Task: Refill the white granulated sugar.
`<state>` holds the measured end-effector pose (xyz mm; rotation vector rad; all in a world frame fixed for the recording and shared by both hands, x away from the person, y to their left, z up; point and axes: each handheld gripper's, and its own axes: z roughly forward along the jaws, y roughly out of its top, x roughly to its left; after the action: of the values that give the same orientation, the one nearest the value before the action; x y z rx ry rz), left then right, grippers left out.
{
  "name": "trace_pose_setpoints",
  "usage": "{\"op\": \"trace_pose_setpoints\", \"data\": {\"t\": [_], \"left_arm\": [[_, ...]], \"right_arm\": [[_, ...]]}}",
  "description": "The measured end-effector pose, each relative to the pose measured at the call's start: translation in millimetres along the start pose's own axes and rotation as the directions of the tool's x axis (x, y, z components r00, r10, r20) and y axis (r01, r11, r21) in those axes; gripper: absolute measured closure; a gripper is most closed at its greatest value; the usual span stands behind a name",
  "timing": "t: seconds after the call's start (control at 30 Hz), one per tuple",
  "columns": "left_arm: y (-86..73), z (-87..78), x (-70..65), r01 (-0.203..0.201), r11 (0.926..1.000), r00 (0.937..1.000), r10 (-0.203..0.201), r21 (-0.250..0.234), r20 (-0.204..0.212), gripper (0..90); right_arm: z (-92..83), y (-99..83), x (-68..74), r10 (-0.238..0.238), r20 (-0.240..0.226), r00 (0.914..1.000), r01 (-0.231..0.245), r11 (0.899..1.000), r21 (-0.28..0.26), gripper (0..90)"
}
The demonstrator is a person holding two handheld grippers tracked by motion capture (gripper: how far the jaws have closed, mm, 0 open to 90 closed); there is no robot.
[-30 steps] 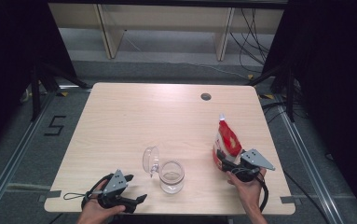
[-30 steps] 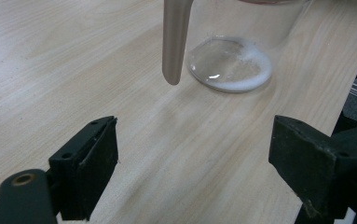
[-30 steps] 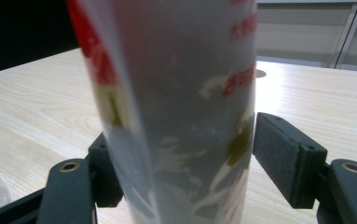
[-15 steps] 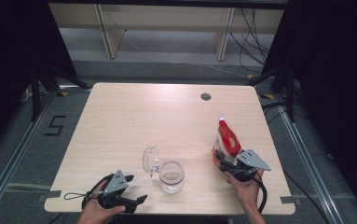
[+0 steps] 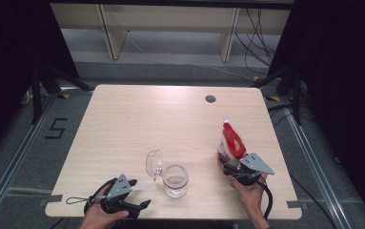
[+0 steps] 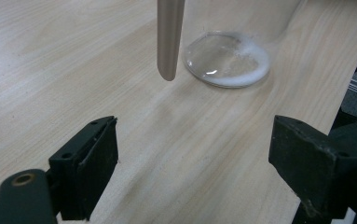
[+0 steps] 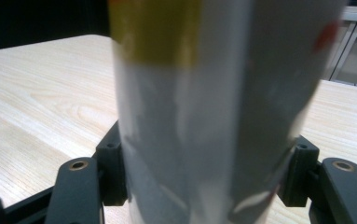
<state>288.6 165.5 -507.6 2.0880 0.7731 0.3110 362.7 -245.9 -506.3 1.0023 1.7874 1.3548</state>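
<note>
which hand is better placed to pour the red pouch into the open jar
Right. The right gripper already has the red pouch between its jaws, just beside the glass jar. The left gripper sits open and empty near the table's front edge.

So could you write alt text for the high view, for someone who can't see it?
A person's right gripper clasps a standing red and white pouch near the right edge of a pale wooden table. A clear glass jar, hinged lid open, stands near the front edge; the left gripper rests open beside it.
</note>
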Motion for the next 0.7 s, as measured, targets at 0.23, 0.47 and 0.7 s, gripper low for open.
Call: {"op": "trace_pose_setpoints", "data": {"t": [0.23, 0.47, 0.7], "left_arm": [[-0.3, 0.5, -1.2, 0.009, 0.9998, 0.9999, -0.009, -0.018, 0.014, 15.5], [-0.7, 0.2, -0.5, 0.01, 0.9999, 0.9999, -0.01, -0.011, 0.006, 15.8], [-0.5, -0.3, -2.1, 0.023, 0.9994, 0.9997, -0.022, -0.027, 0.013, 15.8]], "right_arm": [[2.0, 0.0, 0.5, -0.01, 0.001, 1.0, 0.01, 1.0, -0.003, 38.8], [-0.3, 2.6, -5.5, -0.019, -0.025, 0.9995, 0.019, 1.0, 0.018, 42.2], [-1.6, 2.2, -11.0, -0.027, -0.056, 0.9981, 0.028, 0.999, 0.017, 42.7]]}}
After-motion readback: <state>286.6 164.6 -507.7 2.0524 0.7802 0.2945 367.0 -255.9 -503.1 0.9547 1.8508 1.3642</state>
